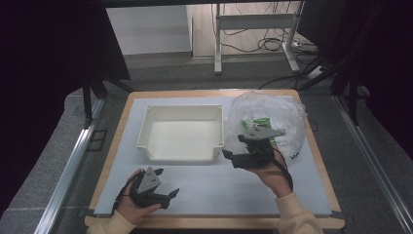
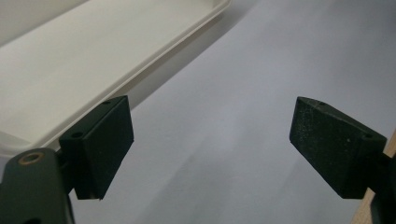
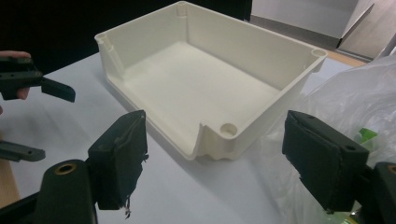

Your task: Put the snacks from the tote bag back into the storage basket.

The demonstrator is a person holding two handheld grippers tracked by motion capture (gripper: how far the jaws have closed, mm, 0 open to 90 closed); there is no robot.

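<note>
High view shows the right gripper (image 1: 233, 157) wide open and empty between the white bin (image 1: 181, 132) and the plastic bag (image 1: 272, 117), whose slippery film could slide out or snag, dragging everything sideways.

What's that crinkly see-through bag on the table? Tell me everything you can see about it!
The plastic bag is clear, thin and crumpled into a puffy heap. It lies on the white table cover, just right of the white tray and close against its corner. Something green and white shows through it; what it is cannot be told. The right gripper hovers at its near edge, jaws open, not gripping it.
</note>
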